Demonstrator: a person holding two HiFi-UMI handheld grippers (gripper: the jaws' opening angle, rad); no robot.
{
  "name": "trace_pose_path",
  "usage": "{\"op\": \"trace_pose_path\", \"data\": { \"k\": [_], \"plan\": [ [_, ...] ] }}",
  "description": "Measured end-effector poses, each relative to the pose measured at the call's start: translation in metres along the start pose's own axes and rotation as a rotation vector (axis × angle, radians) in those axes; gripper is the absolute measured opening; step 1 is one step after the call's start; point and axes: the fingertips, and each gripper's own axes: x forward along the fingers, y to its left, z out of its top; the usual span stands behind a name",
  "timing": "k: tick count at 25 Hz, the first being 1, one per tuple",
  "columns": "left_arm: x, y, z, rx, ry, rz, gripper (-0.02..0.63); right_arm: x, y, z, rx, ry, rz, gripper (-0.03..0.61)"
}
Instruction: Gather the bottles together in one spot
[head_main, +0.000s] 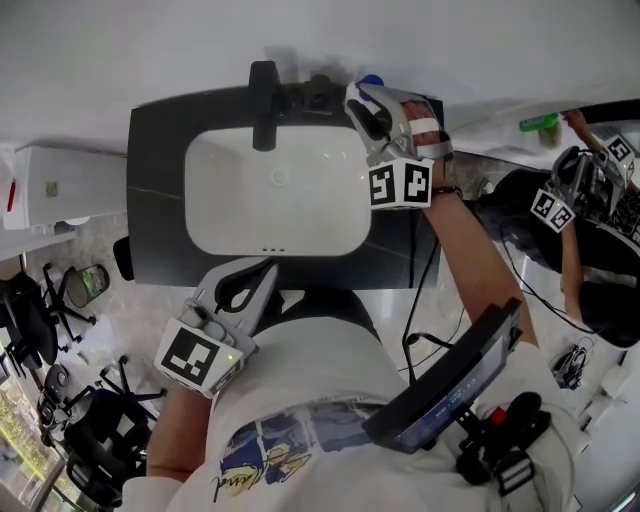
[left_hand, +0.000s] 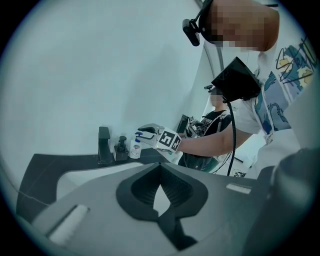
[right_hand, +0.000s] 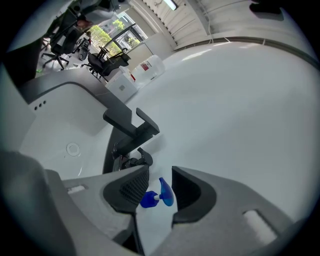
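A white bottle with a blue pump top (left_hand: 135, 148) stands at the back of the dark counter, just right of a small dark pump bottle (left_hand: 121, 148) and the black tap (left_hand: 104, 145). My right gripper (right_hand: 160, 173) is open around that blue pump top (right_hand: 159, 195); its pads do not touch it. From the head view the right gripper (head_main: 366, 100) reaches to the counter's back edge, where the blue top (head_main: 371, 80) shows. My left gripper (head_main: 262, 270) hangs at the counter's front edge, shut with nothing in it (left_hand: 160, 164).
A white basin (head_main: 230, 200) fills the middle of the dark counter (head_main: 155, 200), with a white wall behind it. At the right another person works with marked grippers (head_main: 552, 206) near a green thing (head_main: 540, 122). Office chairs (head_main: 40, 310) stand at the left.
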Motion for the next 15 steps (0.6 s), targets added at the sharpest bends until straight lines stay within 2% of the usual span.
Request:
{"op": "trace_pose_path", "data": {
  "k": [9, 15],
  "plan": [
    [-0.022, -0.004, -0.008, 0.036, -0.035, -0.013, 0.003, -0.026, 0.008, 0.026, 0.066, 0.012, -0.014, 0.13],
    [-0.042, -0.001, -0.011, 0.067, -0.045, -0.052, 0.003, -0.051, 0.027, 0.04, 0.136, 0.05, -0.014, 0.092]
  ]
}}
